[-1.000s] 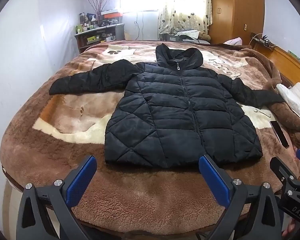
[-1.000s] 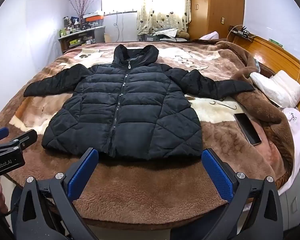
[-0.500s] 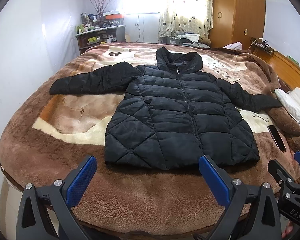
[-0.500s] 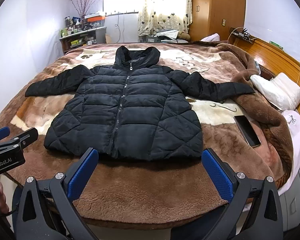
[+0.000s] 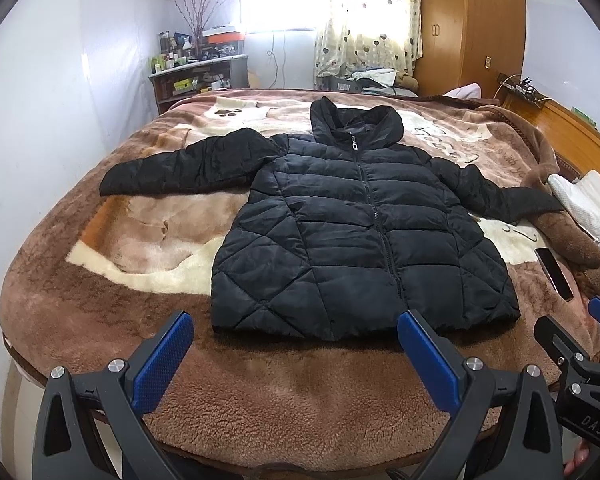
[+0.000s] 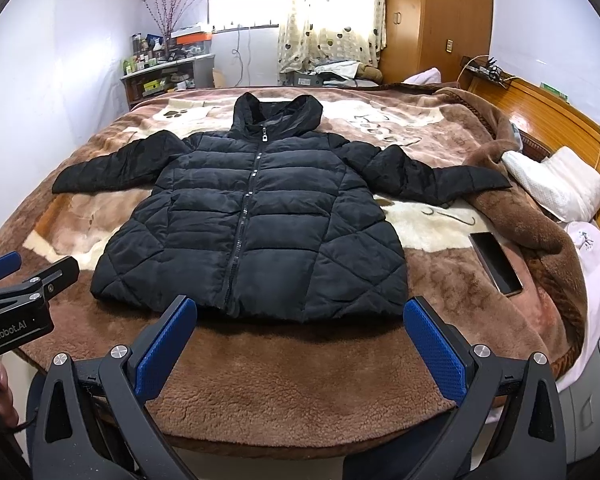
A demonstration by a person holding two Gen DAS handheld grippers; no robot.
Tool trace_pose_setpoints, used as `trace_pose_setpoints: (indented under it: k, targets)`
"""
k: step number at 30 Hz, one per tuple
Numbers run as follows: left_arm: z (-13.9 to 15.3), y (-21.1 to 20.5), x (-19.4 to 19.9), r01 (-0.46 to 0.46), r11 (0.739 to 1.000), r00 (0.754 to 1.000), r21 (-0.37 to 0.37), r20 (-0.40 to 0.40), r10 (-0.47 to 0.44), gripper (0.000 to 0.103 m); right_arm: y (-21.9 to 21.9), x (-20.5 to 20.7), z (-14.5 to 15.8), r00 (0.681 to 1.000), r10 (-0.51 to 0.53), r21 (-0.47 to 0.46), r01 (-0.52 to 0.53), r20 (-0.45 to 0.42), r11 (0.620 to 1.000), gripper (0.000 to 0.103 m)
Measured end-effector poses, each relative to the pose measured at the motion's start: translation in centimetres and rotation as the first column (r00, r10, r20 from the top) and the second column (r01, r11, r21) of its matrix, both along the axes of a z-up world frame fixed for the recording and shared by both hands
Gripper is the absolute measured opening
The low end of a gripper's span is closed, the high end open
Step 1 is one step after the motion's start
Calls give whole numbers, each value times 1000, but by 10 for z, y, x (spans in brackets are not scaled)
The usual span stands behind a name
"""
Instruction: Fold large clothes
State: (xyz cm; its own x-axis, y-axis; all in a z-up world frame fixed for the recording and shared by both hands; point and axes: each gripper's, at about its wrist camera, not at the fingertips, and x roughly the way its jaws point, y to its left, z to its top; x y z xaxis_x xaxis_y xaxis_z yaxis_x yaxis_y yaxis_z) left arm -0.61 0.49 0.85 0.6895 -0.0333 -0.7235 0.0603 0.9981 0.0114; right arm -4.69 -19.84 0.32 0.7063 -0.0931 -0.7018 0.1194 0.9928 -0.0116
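A black puffer jacket (image 5: 360, 232) is lying flat and zipped on the bed (image 5: 292, 392), both sleeves spread outward. The left hand-held gripper (image 5: 296, 356) and right hand-held gripper (image 6: 300, 336) are hovering wide open, empty, near the hem. Folding 1 sleeve (image 5: 188, 168) inward first probably means pinching its cuff firmly, since padded fabric is springing back.
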Motion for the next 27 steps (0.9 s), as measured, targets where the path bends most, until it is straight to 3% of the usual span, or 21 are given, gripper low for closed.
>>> trace_pose_setpoints:
  k: [27]
  targets:
    - [-7, 9, 7, -9, 1000, 1000, -27, -19, 9, 103, 0, 2, -2, 1000, 0, 5, 0, -5, 1000, 103]
